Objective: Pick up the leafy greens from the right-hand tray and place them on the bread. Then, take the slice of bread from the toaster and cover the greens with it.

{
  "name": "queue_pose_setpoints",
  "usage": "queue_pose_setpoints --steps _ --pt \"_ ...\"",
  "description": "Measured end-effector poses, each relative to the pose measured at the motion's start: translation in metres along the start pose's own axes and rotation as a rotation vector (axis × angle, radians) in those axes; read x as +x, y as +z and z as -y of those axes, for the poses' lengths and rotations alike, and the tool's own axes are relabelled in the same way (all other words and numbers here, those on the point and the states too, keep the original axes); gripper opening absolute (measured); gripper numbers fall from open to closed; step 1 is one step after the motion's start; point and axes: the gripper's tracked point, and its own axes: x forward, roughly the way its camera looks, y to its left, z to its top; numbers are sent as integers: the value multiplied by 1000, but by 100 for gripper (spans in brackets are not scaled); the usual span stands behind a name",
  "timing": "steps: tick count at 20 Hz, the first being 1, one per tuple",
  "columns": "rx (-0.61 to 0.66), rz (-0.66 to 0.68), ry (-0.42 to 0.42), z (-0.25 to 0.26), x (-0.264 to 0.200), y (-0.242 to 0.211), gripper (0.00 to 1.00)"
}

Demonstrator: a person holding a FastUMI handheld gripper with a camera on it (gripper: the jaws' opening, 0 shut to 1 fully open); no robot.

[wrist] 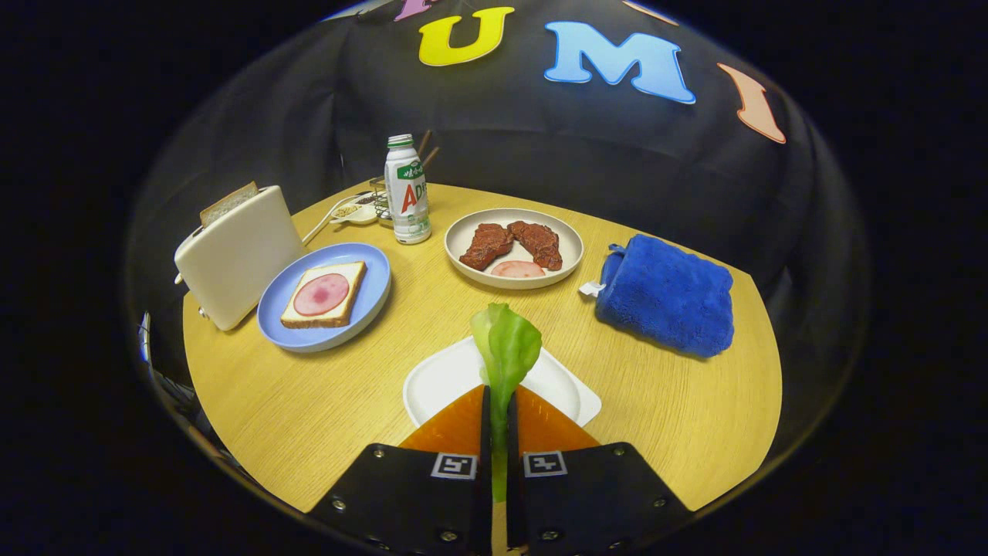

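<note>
At lower centre, we note the gripper [498, 398] pinching the leafy greens [505, 351] above the white tray [440, 382].

A round wooden table [324, 417] carries everything. A white tray [455, 378] lies just ahead of the fingers. Beyond them to the left sit a blue plate [370, 297] and a toaster [235, 259]; straight beyond, a bottle [407, 202] and a beige plate [463, 235]; to the right, a blue cloth [668, 295].
</note>
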Motion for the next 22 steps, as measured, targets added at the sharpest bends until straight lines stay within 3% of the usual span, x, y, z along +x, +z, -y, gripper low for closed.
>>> queue_pose_setpoints --steps 12,22 --pt "25 93 -38 -35 -11 46 8" --pt "-10 103 94 -106 6 59 8"
